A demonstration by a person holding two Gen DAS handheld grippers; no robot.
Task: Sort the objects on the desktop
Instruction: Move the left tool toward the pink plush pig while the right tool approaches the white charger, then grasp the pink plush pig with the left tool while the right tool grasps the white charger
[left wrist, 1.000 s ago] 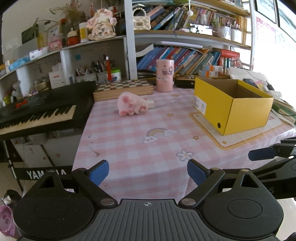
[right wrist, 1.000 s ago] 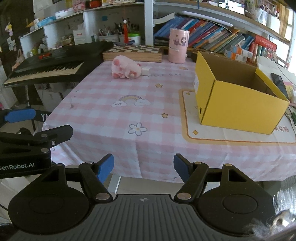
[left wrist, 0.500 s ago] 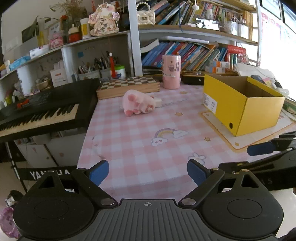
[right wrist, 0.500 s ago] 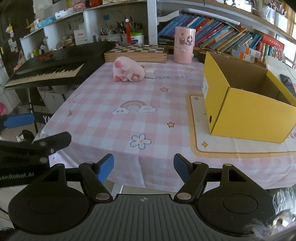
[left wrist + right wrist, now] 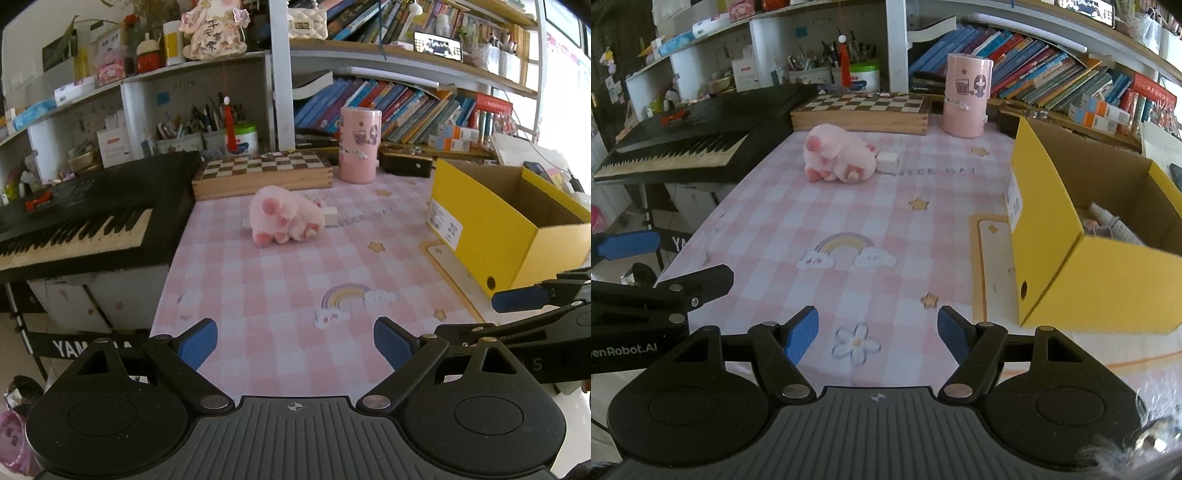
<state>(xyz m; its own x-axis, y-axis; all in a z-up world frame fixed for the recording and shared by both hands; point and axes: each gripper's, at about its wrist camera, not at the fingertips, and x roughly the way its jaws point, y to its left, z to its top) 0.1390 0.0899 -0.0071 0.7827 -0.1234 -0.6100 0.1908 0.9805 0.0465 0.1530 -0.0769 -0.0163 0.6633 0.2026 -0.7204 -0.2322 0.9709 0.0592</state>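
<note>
Approach phase: both claws, left claw (image 5: 295,341) and right claw (image 5: 877,334), hang empty with jaws apart over the desk (image 5: 849,206) edge, the pink plush toy (image 5: 838,157) lies far off beside the chessboard box (image 5: 862,112), so next comes a long reach before carrying it to the yellow box (image 5: 1082,243).

Pink plush toy (image 5: 286,216) on checked tablecloth (image 5: 280,280), yellow box (image 5: 506,218) right, keyboard (image 5: 88,218) left
</note>
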